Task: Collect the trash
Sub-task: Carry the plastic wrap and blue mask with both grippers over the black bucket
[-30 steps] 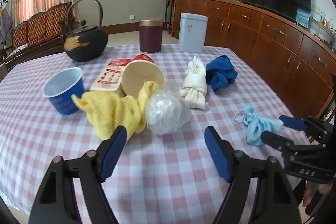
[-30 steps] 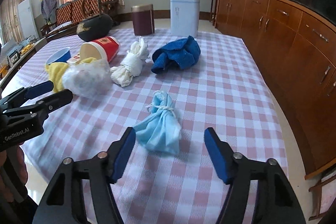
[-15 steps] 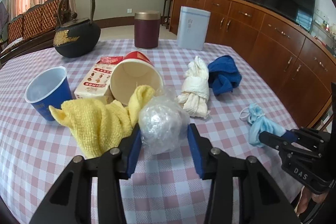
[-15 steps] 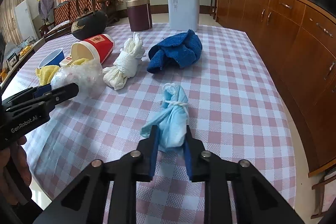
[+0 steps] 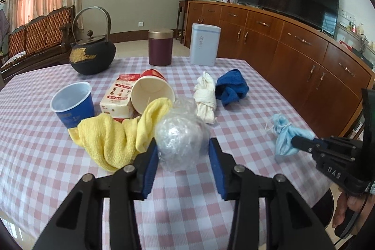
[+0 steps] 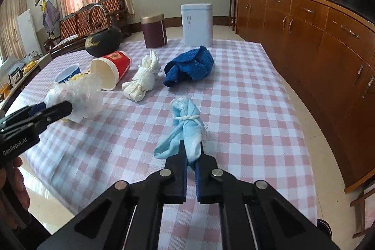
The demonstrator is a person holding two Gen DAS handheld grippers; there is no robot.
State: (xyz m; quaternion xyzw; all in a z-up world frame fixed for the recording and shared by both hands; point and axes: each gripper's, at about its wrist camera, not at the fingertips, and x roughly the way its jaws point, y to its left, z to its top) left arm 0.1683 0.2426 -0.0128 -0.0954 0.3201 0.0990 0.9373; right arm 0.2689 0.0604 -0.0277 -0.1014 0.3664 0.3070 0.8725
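A crumpled clear plastic ball (image 5: pixel 180 135) sits on the pink checked tablecloth (image 5: pixel 46 156), leaning against a yellow cloth (image 5: pixel 112 137). My left gripper (image 5: pixel 182 147) is shut on it, a blue pad pressing into each side. In the right wrist view the same ball (image 6: pixel 79 95) shows at the tip of the left gripper (image 6: pixel 56 108). A bunched light-blue face mask (image 6: pixel 185 114) tied with its white strap lies near the table's right side. My right gripper (image 6: pixel 191 149) is shut on the mask's near end. From the left wrist view, the mask (image 5: pixel 282 132) hangs from the right gripper (image 5: pixel 297 139).
Behind the ball lie a tipped red paper cup (image 5: pixel 152 90), a tissue pack (image 5: pixel 118 97) and an upright blue cup (image 5: pixel 72 107). A knotted white cloth (image 5: pixel 206 95) and a blue cloth (image 5: pixel 230 86) lie mid-table. Teapot (image 5: pixel 92 55), maroon tin (image 5: pixel 160 47) and pale tin (image 5: pixel 205 45) stand at the back.
Both grippers went from wide open to closed: the left came forward and clamped the plastic ball, the right came forward and pinched the mask's near end.
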